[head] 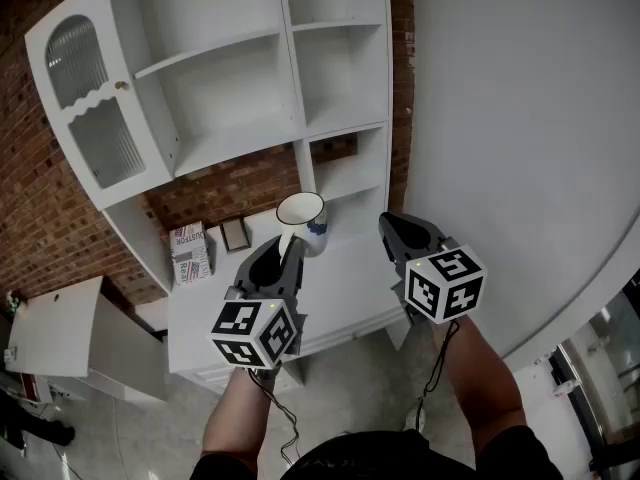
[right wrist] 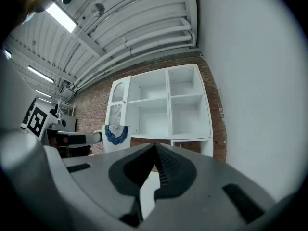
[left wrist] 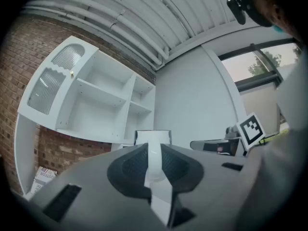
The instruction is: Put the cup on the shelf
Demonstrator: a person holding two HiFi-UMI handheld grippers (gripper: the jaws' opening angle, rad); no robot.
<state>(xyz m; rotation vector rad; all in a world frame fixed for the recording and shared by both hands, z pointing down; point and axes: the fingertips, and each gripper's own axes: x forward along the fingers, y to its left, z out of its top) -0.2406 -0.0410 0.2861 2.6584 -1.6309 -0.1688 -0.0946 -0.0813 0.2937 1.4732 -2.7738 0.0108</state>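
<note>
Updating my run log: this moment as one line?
left gripper: shut on cup wall; right gripper: shut, empty; cup: held up facing shelf, not yet on it

A white shelf unit [head: 236,88] is set against a brick wall [head: 40,218]; a glazed door [head: 95,118] is fitted at its left; below the compartments a white ledge [head: 345,278] is formed; at its far left a printed box [head: 189,252] is stood, a small dark frame [head: 235,234] just right of it; the unit is borne by a grey floor [head: 365,383].
</note>
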